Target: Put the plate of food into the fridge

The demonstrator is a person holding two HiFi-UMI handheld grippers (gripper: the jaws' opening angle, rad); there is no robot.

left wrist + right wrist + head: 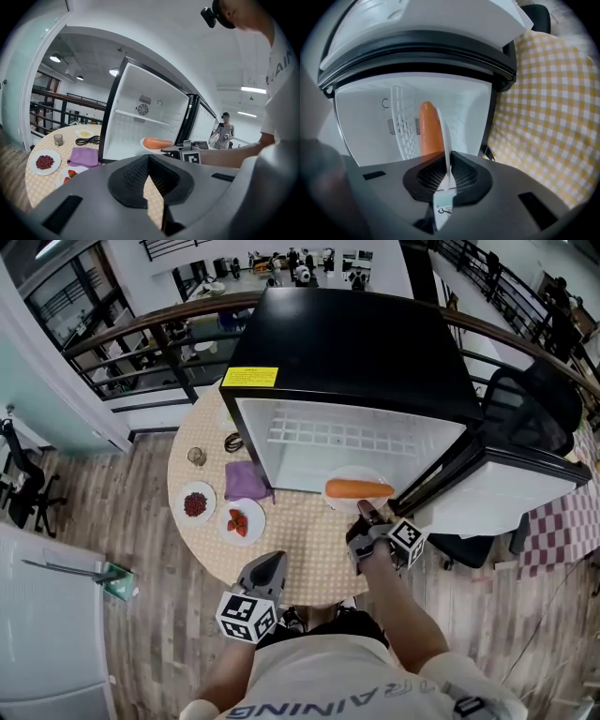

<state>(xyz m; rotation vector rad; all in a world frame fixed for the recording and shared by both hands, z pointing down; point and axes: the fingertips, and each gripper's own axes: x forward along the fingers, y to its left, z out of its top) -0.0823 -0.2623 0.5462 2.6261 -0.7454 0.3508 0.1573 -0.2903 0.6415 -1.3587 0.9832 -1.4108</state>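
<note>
Right gripper view tells me most: my right claw [447, 176] is clamped on the rim of the plate [446, 140], which I see edge-on running up the middle of the frame, with the long orange food [429, 126] lying on it. Pinching the near rim keeps the plate level and lets its far side go in first. In the head view the plate [349, 472] sits just right of centre at the mouth of the open fridge [356, 343], low over its floor. I cannot tell whether it touches down. The door [511, 488] is swung out to the right, leaving my arm a straight path. My left claw [274, 561] hangs at lower centre above the table [309, 540], pads together on nothing, held back out of the opening's way. I judge the job nearly done: slide in, set down, release.
</note>
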